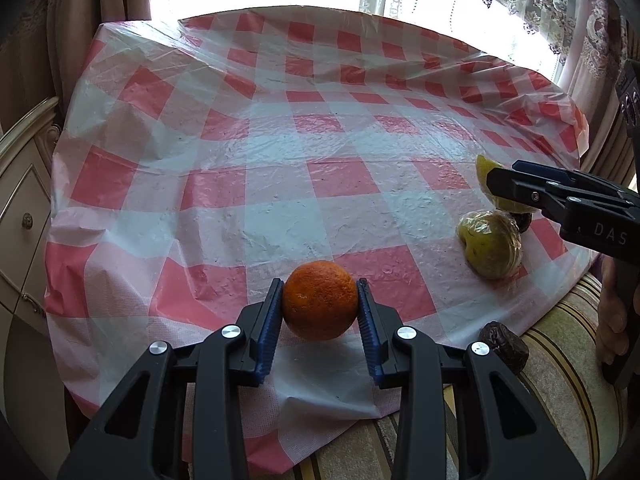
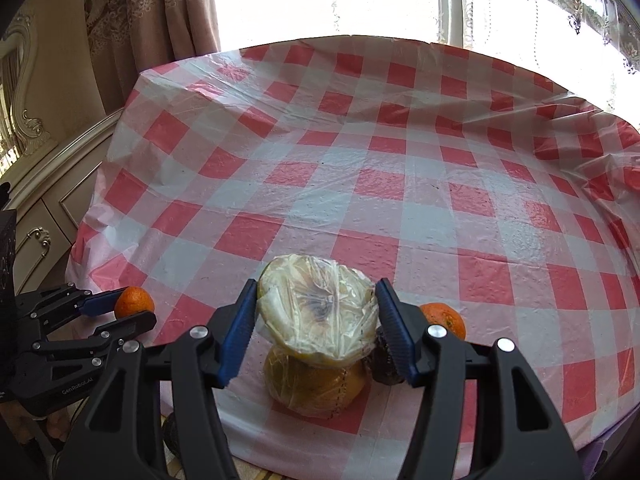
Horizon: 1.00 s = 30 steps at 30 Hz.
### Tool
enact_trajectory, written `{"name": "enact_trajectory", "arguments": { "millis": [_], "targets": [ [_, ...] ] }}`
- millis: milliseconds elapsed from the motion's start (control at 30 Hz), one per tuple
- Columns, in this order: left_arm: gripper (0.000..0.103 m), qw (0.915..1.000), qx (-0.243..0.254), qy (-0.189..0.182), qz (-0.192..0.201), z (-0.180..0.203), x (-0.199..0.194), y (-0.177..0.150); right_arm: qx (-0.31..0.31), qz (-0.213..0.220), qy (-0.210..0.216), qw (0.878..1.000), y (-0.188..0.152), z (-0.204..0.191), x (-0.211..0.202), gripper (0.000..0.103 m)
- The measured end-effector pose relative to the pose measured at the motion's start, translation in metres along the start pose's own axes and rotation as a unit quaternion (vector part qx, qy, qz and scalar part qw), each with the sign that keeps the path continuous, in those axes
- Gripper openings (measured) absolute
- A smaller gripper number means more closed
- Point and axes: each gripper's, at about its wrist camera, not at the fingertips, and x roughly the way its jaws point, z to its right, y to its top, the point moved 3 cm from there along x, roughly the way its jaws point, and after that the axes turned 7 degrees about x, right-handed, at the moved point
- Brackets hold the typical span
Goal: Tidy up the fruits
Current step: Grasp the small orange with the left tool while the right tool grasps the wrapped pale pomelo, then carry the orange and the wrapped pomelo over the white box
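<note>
My left gripper (image 1: pixel 320 300) is shut on an orange (image 1: pixel 320 306) and holds it just above the red-and-white checked tablecloth (image 1: pixel 280 152); it also shows in the right wrist view (image 2: pixel 134 302). My right gripper (image 2: pixel 316 304) is shut on a plastic-wrapped yellow fruit half (image 2: pixel 318 308), lifted over a second wrapped yellow fruit (image 2: pixel 316 384) on the cloth. In the left wrist view the right gripper (image 1: pixel 504 188) covers part of the held fruit (image 1: pixel 486 168), with the other wrapped fruit (image 1: pixel 492 244) below it.
A second orange (image 2: pixel 446 320) lies right of my right gripper, and a dark fruit (image 2: pixel 382 360) sits beside the wrapped one. Another dark fruit (image 1: pixel 506 346) lies at the cloth's near edge on a striped cushion (image 1: pixel 560 380). A cream cabinet (image 1: pixel 20 208) stands left.
</note>
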Motion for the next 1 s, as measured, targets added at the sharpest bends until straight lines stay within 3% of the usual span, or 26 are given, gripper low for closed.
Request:
{"name": "enact_trajectory", "arguments": {
  "millis": [567, 1000],
  "targets": [
    [0.034, 0.9995, 0.025, 0.001, 0.020, 0.026, -0.016, 0.011, 0.053, 0.022, 0.030, 0.998, -0.021, 0.035, -0.045, 0.059],
    [0.034, 0.9983, 0.046, -0.015, 0.031, 0.051, -0.024, 0.019, 0.090, 0.021, 0.013, 0.996, -0.036, 0.076, -0.065, 0.059]
  ]
}}
